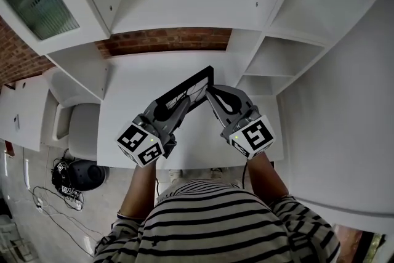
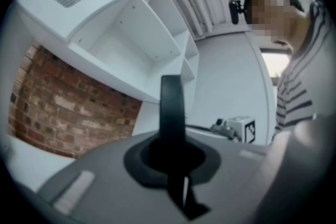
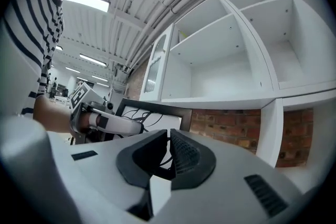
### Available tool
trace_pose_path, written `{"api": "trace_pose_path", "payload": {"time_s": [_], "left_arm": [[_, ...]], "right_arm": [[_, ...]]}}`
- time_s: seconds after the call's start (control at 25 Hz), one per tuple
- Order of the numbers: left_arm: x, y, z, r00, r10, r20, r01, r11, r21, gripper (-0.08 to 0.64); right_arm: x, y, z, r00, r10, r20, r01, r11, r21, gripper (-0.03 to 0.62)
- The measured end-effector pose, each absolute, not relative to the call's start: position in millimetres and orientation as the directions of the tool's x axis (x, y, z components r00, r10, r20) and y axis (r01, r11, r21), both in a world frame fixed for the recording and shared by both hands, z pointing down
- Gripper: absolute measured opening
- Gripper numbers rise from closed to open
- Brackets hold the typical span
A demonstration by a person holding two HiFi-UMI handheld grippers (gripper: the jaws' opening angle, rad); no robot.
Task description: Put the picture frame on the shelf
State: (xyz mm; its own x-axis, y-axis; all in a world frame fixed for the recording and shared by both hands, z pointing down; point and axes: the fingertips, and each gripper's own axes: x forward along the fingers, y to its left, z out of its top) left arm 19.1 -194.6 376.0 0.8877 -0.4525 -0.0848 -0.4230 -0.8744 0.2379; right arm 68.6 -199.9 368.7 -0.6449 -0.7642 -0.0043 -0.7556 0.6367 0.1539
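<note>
Black-edged picture frame (image 1: 191,88), its lower part hidden behind the tongs and its print only faint dark lines, hangs above the white desk (image 1: 138,80), long axis slanting from lower left to upper right in the head view. The left gripper (image 1: 182,104) and right gripper (image 1: 213,95) each pinch one end. White shelving (image 1: 280,58) and a brick wall (image 1: 166,40) stand behind.
</note>
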Motion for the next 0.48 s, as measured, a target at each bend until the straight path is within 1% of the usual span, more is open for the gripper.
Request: {"api": "trace_pose_path", "payload": {"time_s": [0.28,0.48], "left_arm": [[8.4,-209.1,363.2,0.906,-0.411,-0.099,-0.384,-0.897,0.218,0.015],[10.1,-216.4,367.7,0.920,-0.389,-0.039,-0.371,-0.901,0.224,0.015]], "right_arm": [[66.2,-218.5,354.6,-0.579,-0.815,-0.014,-0.805,0.569,0.168,0.009],[64.6,-217.6,337.1,-0.564,-0.826,-0.010,-0.797,0.541,0.268,0.009]]}}
